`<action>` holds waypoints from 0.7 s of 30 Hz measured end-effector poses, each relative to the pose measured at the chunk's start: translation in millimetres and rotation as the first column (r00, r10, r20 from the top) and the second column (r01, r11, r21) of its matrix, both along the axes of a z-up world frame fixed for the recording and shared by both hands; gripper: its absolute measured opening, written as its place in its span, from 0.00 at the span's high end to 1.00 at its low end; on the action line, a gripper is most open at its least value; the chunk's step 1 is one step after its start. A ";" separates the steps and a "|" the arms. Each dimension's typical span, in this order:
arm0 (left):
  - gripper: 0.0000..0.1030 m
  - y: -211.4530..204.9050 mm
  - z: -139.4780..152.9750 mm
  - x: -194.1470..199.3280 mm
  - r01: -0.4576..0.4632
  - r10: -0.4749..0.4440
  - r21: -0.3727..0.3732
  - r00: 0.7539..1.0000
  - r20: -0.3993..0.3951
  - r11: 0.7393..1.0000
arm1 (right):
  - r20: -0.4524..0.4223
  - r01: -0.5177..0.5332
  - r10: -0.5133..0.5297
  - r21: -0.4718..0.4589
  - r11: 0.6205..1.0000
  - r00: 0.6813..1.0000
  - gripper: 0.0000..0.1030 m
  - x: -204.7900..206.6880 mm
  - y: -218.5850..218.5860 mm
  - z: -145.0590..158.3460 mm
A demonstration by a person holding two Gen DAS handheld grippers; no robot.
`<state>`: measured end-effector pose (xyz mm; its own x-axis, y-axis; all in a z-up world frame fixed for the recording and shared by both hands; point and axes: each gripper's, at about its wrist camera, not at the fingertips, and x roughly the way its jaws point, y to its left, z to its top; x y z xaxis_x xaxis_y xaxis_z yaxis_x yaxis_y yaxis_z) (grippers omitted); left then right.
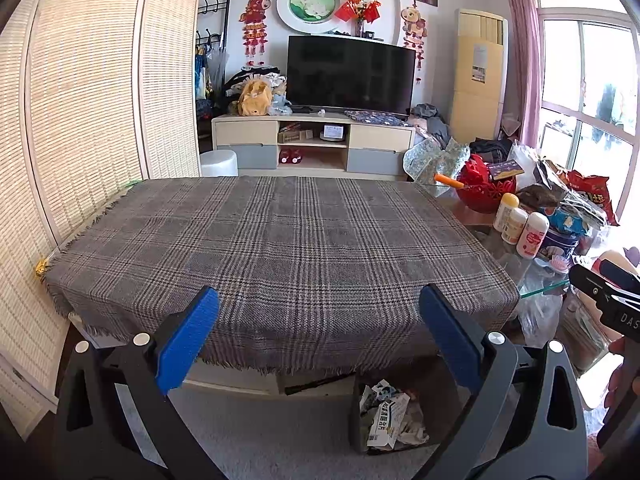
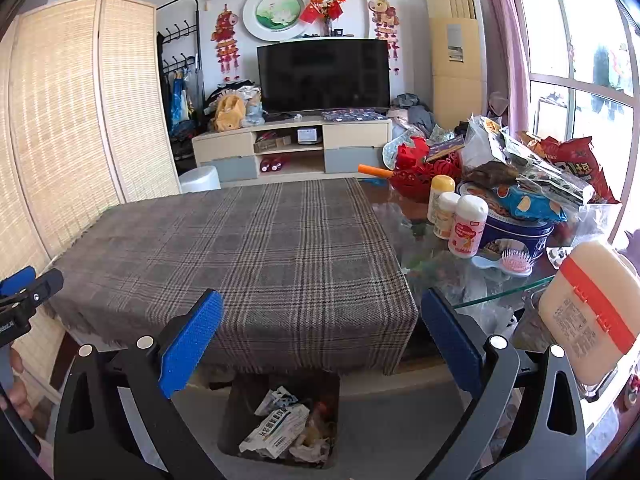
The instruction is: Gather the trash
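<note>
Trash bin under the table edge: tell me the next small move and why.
Probably hold both grippers back and check the plaid cloth once more. The left gripper and right gripper are open and empty, the cloth shows no loose scraps, and the trash bin already holds crumpled wrappers, so collecting looks done.

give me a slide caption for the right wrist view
Open right tongs above a trash-filled bin below the plaid-covered table.

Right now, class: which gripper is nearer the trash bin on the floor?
Right. The right gripper hangs almost directly above the trash bin; the left gripper sits further left, with the bin off to its right.
</note>
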<state>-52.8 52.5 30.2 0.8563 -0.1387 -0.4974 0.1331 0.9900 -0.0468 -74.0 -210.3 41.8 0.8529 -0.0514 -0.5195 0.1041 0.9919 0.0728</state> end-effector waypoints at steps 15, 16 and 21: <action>0.08 -4.2 2.9 -2.5 0.013 -0.012 -0.005 1.000 0.014 1.000 | -0.010 0.013 -0.013 -0.008 1.000 1.000 0.03 1.2 -4.6 -1.5; 0.08 -5.6 3.6 -3.3 0.013 -0.013 0.005 1.000 0.021 1.000 | -0.014 0.013 -0.013 -0.009 1.000 1.000 0.03 1.8 -4.4 -2.2; 0.08 -5.7 1.1 -0.7 0.024 -0.024 -0.033 1.000 0.000 0.999 | -0.024 0.015 -0.015 -0.016 1.000 1.000 0.03 2.7 -5.4 -4.2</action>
<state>-53.5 46.8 31.3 0.8524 -0.1752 -0.4926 0.1566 0.9845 -0.0790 -71.2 -215.6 37.7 0.8393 -0.0725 -0.5389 0.1206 0.9912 0.0546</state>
